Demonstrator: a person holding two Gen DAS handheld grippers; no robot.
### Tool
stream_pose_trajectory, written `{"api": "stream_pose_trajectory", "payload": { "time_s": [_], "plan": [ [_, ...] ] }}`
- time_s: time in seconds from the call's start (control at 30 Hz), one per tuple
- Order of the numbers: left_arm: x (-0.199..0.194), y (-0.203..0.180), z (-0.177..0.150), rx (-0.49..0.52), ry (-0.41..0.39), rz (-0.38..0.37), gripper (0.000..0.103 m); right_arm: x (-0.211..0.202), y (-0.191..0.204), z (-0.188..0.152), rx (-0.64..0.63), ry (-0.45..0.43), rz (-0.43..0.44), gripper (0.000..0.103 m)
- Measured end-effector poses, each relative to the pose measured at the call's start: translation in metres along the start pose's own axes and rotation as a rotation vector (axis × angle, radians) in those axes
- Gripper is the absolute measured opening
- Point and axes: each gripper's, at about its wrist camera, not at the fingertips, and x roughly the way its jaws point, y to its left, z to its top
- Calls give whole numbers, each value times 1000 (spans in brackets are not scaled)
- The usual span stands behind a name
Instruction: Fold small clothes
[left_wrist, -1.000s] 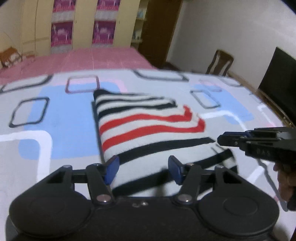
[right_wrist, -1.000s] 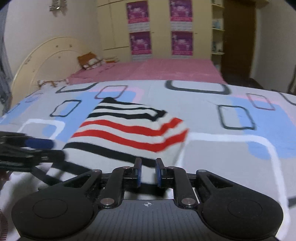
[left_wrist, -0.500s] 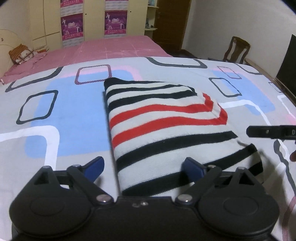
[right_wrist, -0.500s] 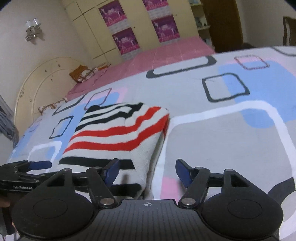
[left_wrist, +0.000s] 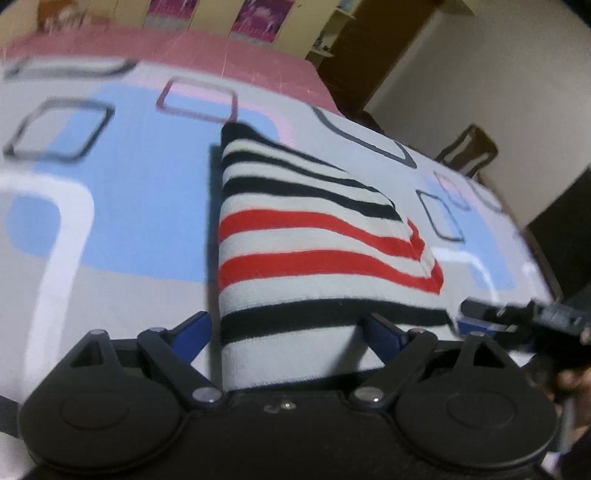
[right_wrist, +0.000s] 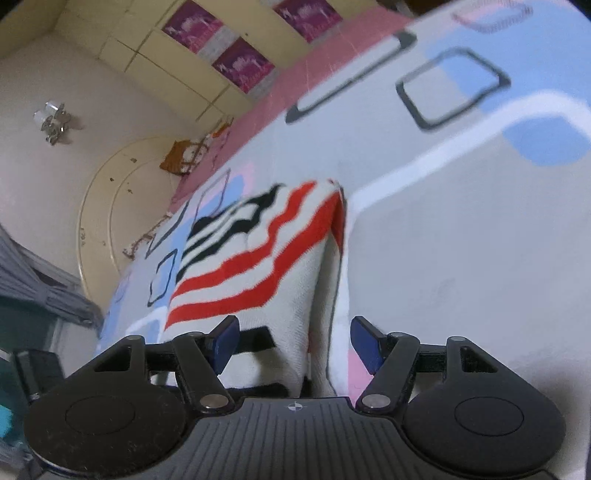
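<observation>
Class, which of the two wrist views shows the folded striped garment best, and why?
The left wrist view: the striped garment fills the centre, showing its black and red bands and left folded edge. The right wrist view shows it tilted, blurred and foreshortened, mainly its right edge.

Left side: bare bedspread (left_wrist: 110, 229) lies left of the folded striped garment (left_wrist: 306, 243); passage unobstructed.
Right side: flat bedspread (right_wrist: 461, 229) extends right of the garment's (right_wrist: 258, 258) folded edge; passage unobstructed.
Left gripper (left_wrist: 286, 332): jaws spread wide, the garment's near end between them (contact cannot be told).
Right gripper (right_wrist: 293, 343): jaws spread wide, straddling the garment's folded right edge.
Obstacle: the right gripper (left_wrist: 517, 314) projects in low beside the garment's near right corner, narrowing room there.
Far end: pink bed (left_wrist: 184, 48), open surface beyond the garment.
</observation>
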Motion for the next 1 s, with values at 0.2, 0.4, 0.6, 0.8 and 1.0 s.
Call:
{"api": "stream_pose_trajectory", "payload": {
  "time_s": [0.2, 0.4, 0.6, 0.8, 1.0],
  "plan": [
    [15, 19, 5, -104, 41, -87, 90, 18, -4, 3, 7, 78, 29, 66],
    [23, 16, 12, -83, 45, -84, 85, 35, 11, 13, -61, 106, 12, 66],
    [29, -4, 20, 3, 42, -23, 67, 48, 42, 7, -249, 79, -103, 46],
    [7, -42, 18, 164, -18, 63, 52, 37, 65, -12, -351, 14, -156, 38],
    [15, -60, 12, 277, 17, 159, 52, 40, 72, -22, -379, 20, -228, 38]
  ]
}}
